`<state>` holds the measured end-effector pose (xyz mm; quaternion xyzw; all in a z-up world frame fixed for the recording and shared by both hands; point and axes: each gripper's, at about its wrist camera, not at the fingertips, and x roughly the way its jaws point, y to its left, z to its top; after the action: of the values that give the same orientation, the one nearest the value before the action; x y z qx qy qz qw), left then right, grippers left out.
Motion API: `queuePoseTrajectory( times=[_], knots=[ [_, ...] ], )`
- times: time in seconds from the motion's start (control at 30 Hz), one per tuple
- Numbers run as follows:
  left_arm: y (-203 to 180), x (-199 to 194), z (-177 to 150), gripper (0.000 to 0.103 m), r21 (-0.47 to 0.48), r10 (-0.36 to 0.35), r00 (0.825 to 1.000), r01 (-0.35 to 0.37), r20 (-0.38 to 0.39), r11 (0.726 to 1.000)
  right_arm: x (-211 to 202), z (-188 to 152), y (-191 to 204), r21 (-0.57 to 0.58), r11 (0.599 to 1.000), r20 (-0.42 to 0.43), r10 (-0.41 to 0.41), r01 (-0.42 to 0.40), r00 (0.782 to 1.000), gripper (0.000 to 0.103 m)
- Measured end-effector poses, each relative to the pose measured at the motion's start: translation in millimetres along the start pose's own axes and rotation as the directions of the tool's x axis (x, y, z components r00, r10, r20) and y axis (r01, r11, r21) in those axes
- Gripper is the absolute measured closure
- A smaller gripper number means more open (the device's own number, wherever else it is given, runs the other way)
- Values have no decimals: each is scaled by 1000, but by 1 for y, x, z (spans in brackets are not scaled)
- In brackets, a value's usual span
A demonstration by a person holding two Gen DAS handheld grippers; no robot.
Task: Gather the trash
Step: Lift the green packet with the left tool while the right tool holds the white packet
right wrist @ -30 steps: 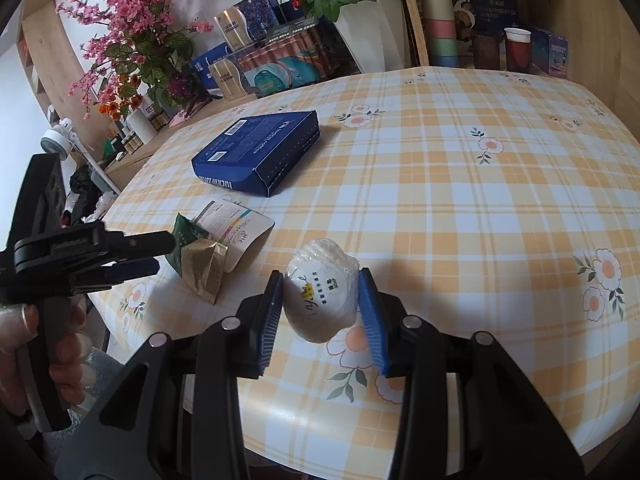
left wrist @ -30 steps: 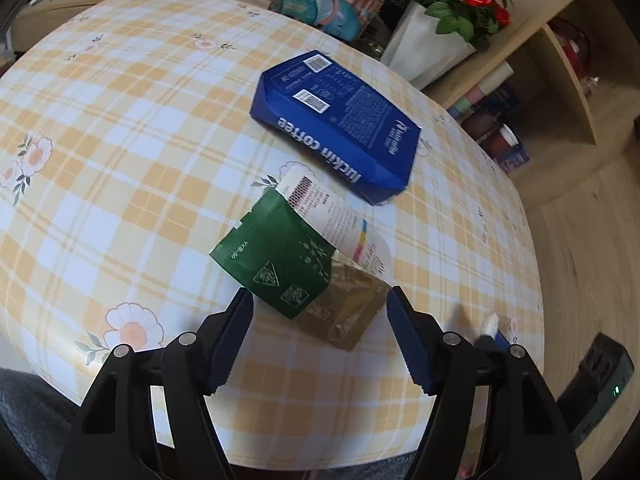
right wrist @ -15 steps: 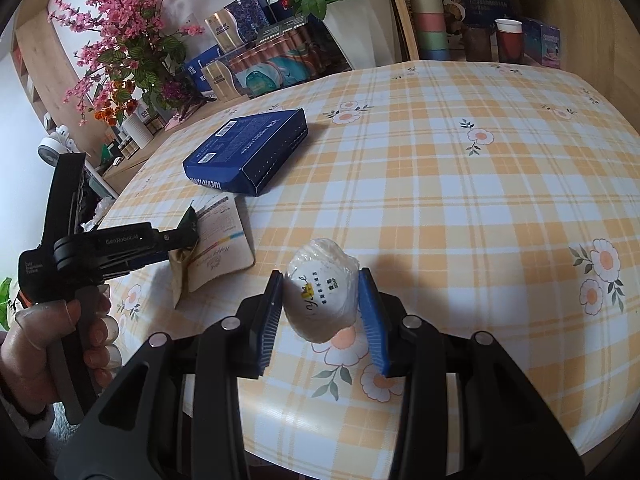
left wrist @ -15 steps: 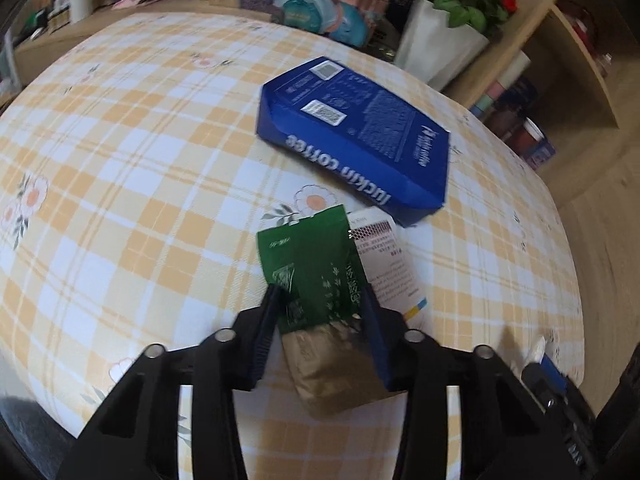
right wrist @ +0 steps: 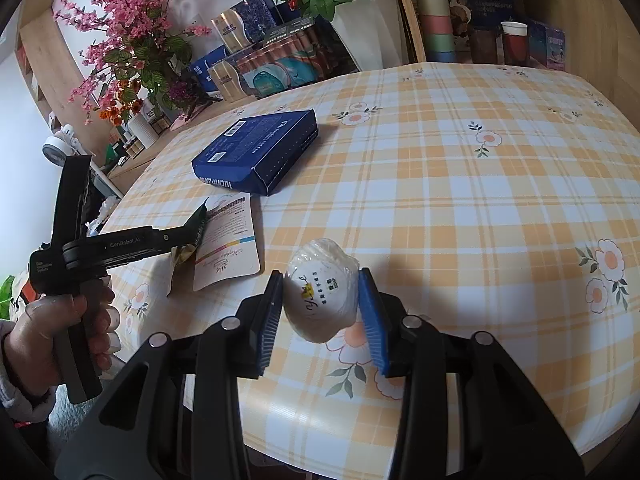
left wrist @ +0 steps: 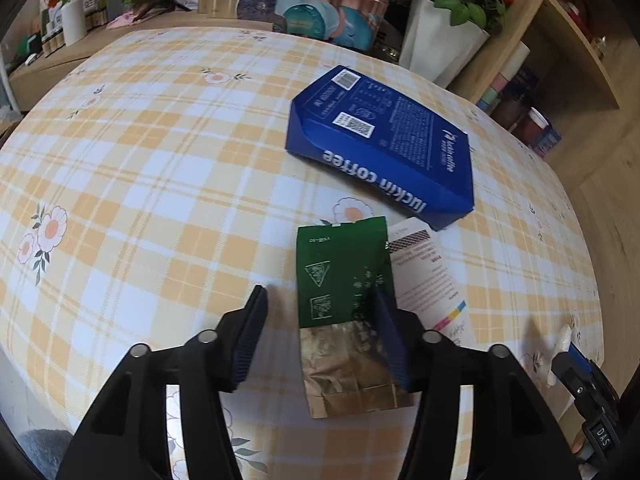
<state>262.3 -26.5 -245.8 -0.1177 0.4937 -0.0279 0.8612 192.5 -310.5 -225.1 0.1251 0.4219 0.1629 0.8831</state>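
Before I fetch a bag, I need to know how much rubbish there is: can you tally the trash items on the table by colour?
Blue, luckin coffee box: 1
Green and gold, foil packet: 1
White, printed card and wrapped ball in the right gripper: 2
Total: 4

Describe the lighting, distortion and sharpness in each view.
Left wrist view: strong fisheye bows the table; even daylight, sharp print on the blue box, dull sheen on the green pouch. Right wrist view: same bowing; soft shadow beside the white wrapped ball.
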Motion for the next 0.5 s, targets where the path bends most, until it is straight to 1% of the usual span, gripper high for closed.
queuePoseTrajectory(
  times=[0.1, 0.2, 0.37, 0.43, 0.5],
  knots=[
    [1, 0, 0, 45, -9, -1, 1000, 1, 0, 1000, 2, -1, -2, 8, 1000, -5, -1, 1, 1000, 63],
    [-1, 1, 0, 45, -21, -27, 1000, 26, -11, 999, 4, -3, -1, 13, 1000, -9, 4, -3, 1000, 63],
    [-13, 5, -1, 45, 28, -11, 1000, 10, 5, 1000, 6, -4, 1, 11, 1000, -12, 10, -10, 1000, 63],
    [-14, 6, 1, 45, 33, -12, 1000, 12, 14, 999, 6, -4, 1, 11, 1000, -12, 11, -11, 1000, 63],
    [-11, 6, 2, 60, 33, -15, 1000, 14, 18, 999, 5, -4, 1, 10, 1000, -12, 11, -11, 1000, 63]
  ],
)
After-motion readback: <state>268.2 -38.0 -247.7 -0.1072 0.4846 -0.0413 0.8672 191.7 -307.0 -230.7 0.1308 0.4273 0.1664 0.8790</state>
